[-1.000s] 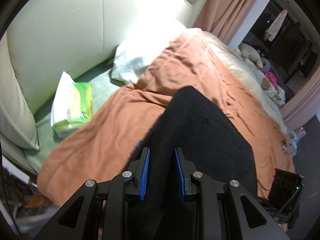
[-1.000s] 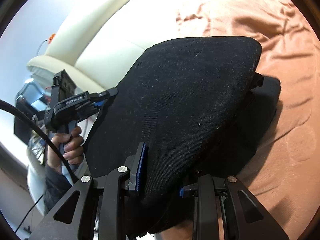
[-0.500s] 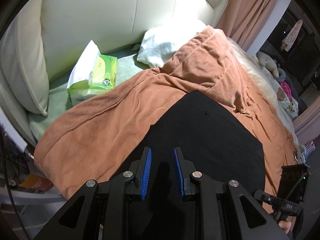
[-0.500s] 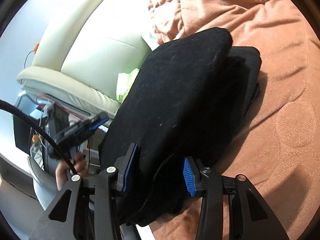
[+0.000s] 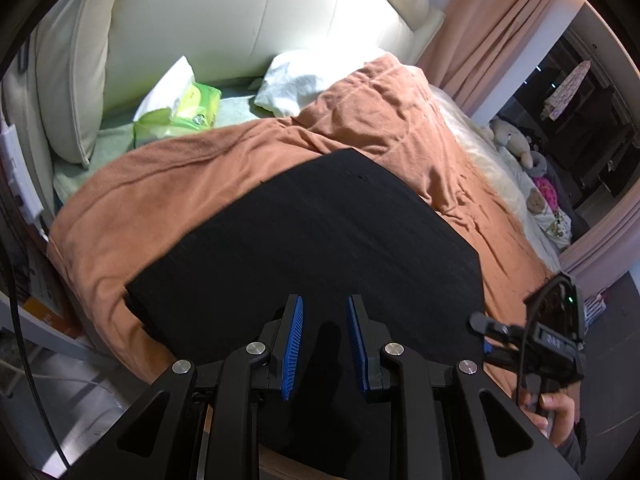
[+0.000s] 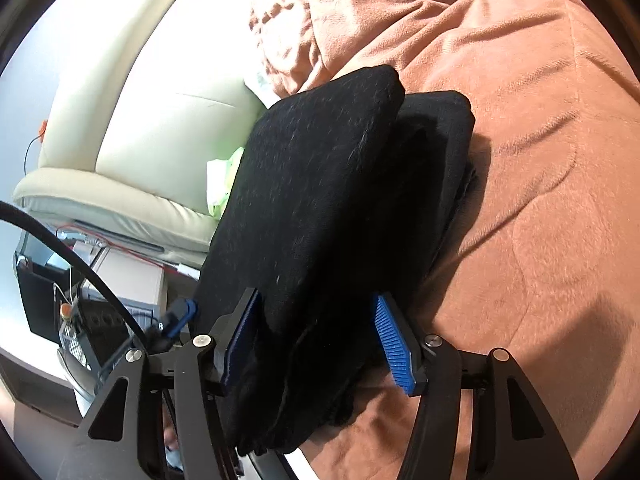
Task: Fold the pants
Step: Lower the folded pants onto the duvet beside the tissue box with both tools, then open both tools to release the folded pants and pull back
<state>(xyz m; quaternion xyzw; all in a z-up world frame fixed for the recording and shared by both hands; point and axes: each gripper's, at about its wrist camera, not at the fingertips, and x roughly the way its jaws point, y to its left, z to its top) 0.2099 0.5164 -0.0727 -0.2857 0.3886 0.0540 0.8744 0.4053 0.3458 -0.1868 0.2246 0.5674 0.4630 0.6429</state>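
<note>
Between right gripper (image 6: 316,344) pads, black pants (image 6: 332,208)

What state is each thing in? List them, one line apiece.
pants: folded double on the blanket.
left tongs: shut on the pants' near edge.
right tongs: open, jaws have just been opening, pants between them unpressed.
blanket: spread, rumpled.
tissue pack: open, tissue sticking out.

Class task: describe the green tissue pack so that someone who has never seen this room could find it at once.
Start at the cream padded headboard at the bed's head. Below it, a strip of pale green sheet shows beyond the orange blanket. The tissue pack lies there, left of the white pillow: the only bright lime-green thing, with white tissue sticking out.
</note>
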